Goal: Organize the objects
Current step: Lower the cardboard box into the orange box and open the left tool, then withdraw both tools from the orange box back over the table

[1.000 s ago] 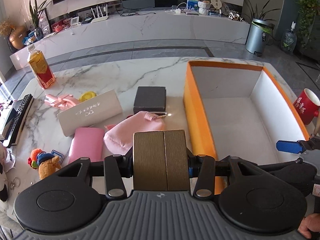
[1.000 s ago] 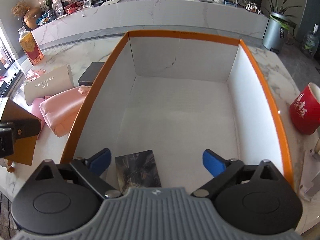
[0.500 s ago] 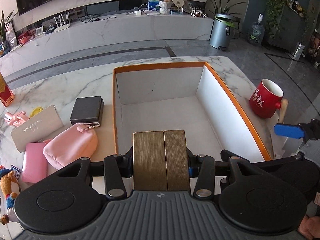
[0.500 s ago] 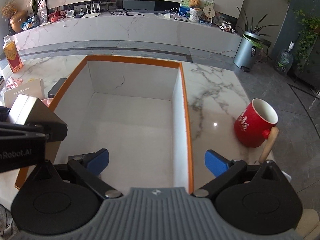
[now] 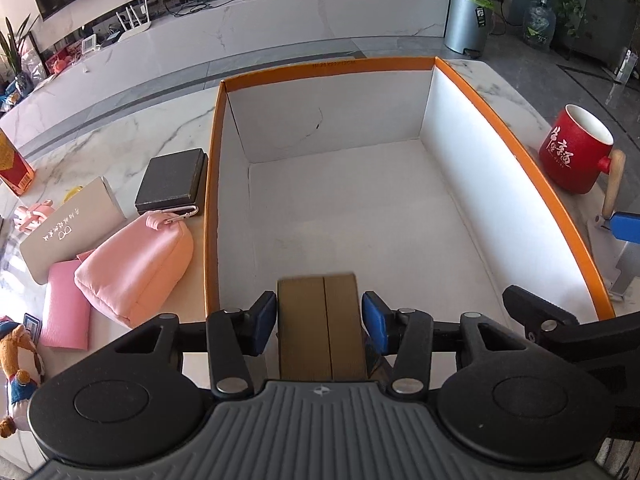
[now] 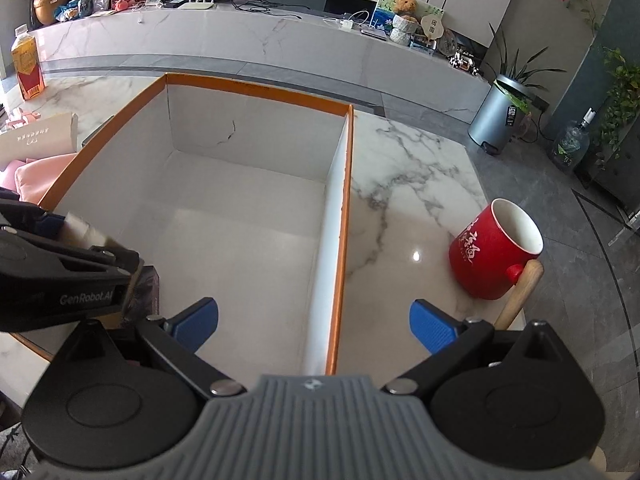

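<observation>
Over the near end of the orange-rimmed box (image 5: 520,152), the left gripper (image 5: 320,318) is spread, pads just clear of the gold box (image 5: 322,320) between them. The right gripper (image 6: 312,320) gapes empty astride the box's right wall, the red mug (image 6: 490,256) outside that wall. Best to lift straight up and out, clear of the gold box, then fetch the pink pouch (image 5: 132,264) outside the left wall.
</observation>
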A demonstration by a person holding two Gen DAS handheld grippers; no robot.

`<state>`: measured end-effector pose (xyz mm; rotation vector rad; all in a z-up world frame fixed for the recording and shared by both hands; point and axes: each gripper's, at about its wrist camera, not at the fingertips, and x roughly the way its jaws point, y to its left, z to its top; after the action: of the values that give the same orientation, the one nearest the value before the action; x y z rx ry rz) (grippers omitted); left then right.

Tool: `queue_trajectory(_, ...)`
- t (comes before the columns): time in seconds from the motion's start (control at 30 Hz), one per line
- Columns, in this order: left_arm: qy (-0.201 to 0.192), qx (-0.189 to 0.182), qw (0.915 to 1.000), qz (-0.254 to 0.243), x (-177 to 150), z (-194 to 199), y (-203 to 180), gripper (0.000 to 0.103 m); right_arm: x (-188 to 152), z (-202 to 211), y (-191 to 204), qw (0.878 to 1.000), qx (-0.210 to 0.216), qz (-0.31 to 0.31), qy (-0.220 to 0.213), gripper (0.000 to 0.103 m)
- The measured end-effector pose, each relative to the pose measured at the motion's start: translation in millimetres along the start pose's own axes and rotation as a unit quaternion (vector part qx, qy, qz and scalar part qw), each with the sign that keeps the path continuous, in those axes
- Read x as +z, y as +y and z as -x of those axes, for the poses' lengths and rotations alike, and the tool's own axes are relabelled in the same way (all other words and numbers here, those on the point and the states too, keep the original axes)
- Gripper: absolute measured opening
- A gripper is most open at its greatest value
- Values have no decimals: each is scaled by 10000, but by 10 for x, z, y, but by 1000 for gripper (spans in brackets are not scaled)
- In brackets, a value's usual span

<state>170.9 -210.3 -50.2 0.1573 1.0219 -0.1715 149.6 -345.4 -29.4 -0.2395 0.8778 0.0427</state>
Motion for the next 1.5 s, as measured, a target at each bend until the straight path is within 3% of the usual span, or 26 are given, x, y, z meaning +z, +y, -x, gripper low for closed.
queue_trajectory(0.23, -20, -8, 10000, -17, -3, -8, -26, 69, -15, -12, -76, 9999, 24, -160, -19, 102)
queue_trajectory(0.37, -32, -43, 9997, -227, -12, -23, -74, 81, -36, -31, -101, 9999, -50, -147, -1, 102)
queue_trajectory(0.53, -103, 1, 9996, -258, -21, 32, -74, 82, -68, -58, -146, 9997, 66, -246, 24, 102)
queue_trajectory(0.63, -259, -242, 9994, 61, 17, 206, 112, 86, -67, -20, -159, 9991, 209, -353, -131, 102)
queue_trajectory(0.7, -412, -559, 9975, 108, 18, 373, 285, 85, -43, 35, -153, 9977, 444, -434, -278, 102)
queue_trajectory(0.73, -421, -599, 9972, 136, 7, 456, 368, 90, -18, 56, -138, 9960, 665, -503, -319, 102)
queue_trajectory(0.8, -531, -323, 9979, 190, -32, 595, 511, 92, 46, 63, -60, 9914, 1104, -627, -313, 102)
queue_trajectory(0.87, -594, -230, 9978, 167, -88, 699, 657, 92, 131, 43, 108, 9946, 820, -551, -328, 102)
queue_trajectory(1.0, -545, -73, 9978, 382, -218, 749, 912, 92, 285, -52, 318, 9859, 1451, -806, -213, 102)
queue_trajectory(1.17, -334, -68, 9971, 688, -334, 669, 1213, 92, 449, -274, 610, 9800, 1675, -1071, 117, 101)
queue_trajectory(1.2, -293, -99, 9968, 736, -350, 650, 1259, 92, 465, -348, 664, 9787, 1719, -1102, 223, 100)
queue_trajectory(1.23, -247, -155, 9966, 769, -376, 632, 1314, 92, 474, -414, 714, 9792, 1682, -1096, 296, 86)
queue_trajectory(1.27, -198, -215, 9964, 794, -394, 619, 1354, 92, 464, -479, 767, 9796, 1648, -1099, 336, 65)
queue_trajectory(1.37, -143, -312, 9955, 887, -447, 596, 1451, 92, 483, -586, 855, 9805, 1519, -1118, 544, 58)
queue_trajectory(1.5, -131, -354, 9943, 994, -469, 567, 1534, 92, 482, -606, 949, 9855, 1331, -888, 566, 57)
